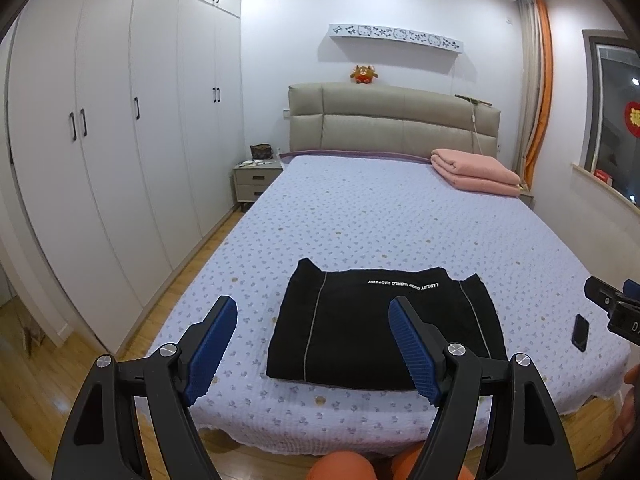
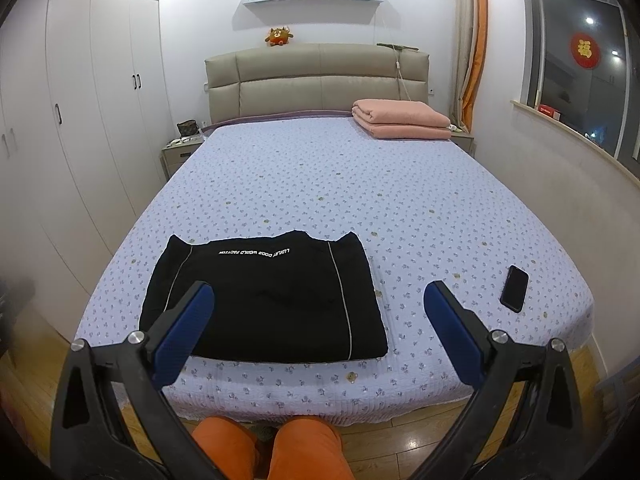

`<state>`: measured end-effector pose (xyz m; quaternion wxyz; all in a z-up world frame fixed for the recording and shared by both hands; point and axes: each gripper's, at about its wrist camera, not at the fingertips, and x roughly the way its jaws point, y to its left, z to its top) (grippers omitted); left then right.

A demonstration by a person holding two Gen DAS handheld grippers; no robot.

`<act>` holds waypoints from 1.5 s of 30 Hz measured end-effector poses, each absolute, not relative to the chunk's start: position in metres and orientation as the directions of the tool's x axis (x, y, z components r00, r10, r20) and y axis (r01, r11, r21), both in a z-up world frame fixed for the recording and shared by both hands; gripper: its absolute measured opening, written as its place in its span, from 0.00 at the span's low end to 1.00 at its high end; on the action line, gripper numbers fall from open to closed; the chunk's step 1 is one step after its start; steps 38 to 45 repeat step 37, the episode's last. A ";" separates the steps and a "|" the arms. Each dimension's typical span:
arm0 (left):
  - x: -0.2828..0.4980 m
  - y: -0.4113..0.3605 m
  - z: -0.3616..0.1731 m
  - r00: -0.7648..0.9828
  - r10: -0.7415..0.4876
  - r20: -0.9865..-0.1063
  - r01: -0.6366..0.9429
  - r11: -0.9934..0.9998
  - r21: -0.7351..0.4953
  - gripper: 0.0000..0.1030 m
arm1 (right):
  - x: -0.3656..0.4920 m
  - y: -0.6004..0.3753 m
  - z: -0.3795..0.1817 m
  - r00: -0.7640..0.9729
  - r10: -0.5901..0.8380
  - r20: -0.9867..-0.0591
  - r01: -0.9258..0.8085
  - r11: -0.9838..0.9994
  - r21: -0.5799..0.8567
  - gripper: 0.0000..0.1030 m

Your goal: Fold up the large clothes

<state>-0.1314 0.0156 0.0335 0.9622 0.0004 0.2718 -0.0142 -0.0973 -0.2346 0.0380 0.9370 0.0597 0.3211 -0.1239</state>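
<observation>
A black garment (image 1: pixel 380 324) (image 2: pixel 264 300) with thin grey stripes and white lettering lies folded into a flat rectangle near the foot of the bed (image 1: pixel 380 216) (image 2: pixel 360 184). My left gripper (image 1: pixel 314 306) hovers above the bed's near edge, jaws wide open and empty, its right pad in front of the garment's near right part. My right gripper (image 2: pixel 320 294) is also open and empty, held above the near edge with its left pad in front of the garment's near left part. In the left wrist view, part of the right gripper shows at the right edge.
A dark phone (image 1: pixel 581 333) (image 2: pixel 515 289) lies on the bed right of the garment. A folded pink blanket (image 1: pixel 474 174) (image 2: pixel 400 124) sits by the headboard. White wardrobes (image 1: pixel 100 140) line the left wall; a nightstand (image 1: pixel 256 178) stands beside them. A person's orange-clad knees (image 2: pixel 272 448) are at the bed's foot.
</observation>
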 end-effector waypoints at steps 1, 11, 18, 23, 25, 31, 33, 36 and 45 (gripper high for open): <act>-0.131 0.016 0.033 0.851 -0.025 -0.524 0.027 1.000 -0.005 0.77 | -0.097 -0.234 0.038 0.763 -0.194 -0.617 0.271 0.962 0.032 1.00; -0.114 0.015 0.019 0.831 -0.025 -0.555 0.032 0.999 0.002 0.77 | -0.082 -0.232 0.027 0.742 -0.195 -0.641 0.276 0.961 0.027 1.00; -0.093 0.018 0.006 0.812 -0.008 -0.583 0.017 1.000 0.011 0.77 | -0.065 -0.228 0.017 0.727 -0.190 -0.660 0.264 0.964 0.014 1.00; -0.076 0.020 -0.009 0.790 0.008 -0.613 0.005 1.000 0.019 0.77 | -0.047 -0.225 0.004 0.706 -0.179 -0.686 0.256 0.967 0.012 1.00; -0.066 0.020 -0.017 0.777 0.017 -0.629 -0.002 1.000 0.024 0.77 | -0.039 -0.225 -0.002 0.697 -0.179 -0.695 0.255 0.967 0.007 1.00; -0.032 0.023 -0.042 0.745 0.059 -0.664 -0.040 0.998 0.044 0.77 | -0.008 -0.227 -0.024 0.656 -0.179 -0.733 0.254 0.967 -0.009 1.00; -0.019 0.026 -0.050 0.742 0.081 -0.665 -0.062 0.997 0.053 0.77 | 0.001 -0.228 -0.032 0.641 -0.177 -0.747 0.257 0.966 -0.008 1.00; 0.000 0.028 -0.062 0.734 0.092 -0.673 -0.074 0.996 0.056 0.77 | 0.017 -0.232 -0.047 0.616 -0.181 -0.767 0.267 0.964 -0.013 1.00; 0.005 0.028 -0.065 0.730 0.084 -0.678 -0.064 0.996 0.055 0.77 | 0.020 -0.234 -0.050 0.610 -0.184 -0.771 0.270 0.963 -0.016 1.00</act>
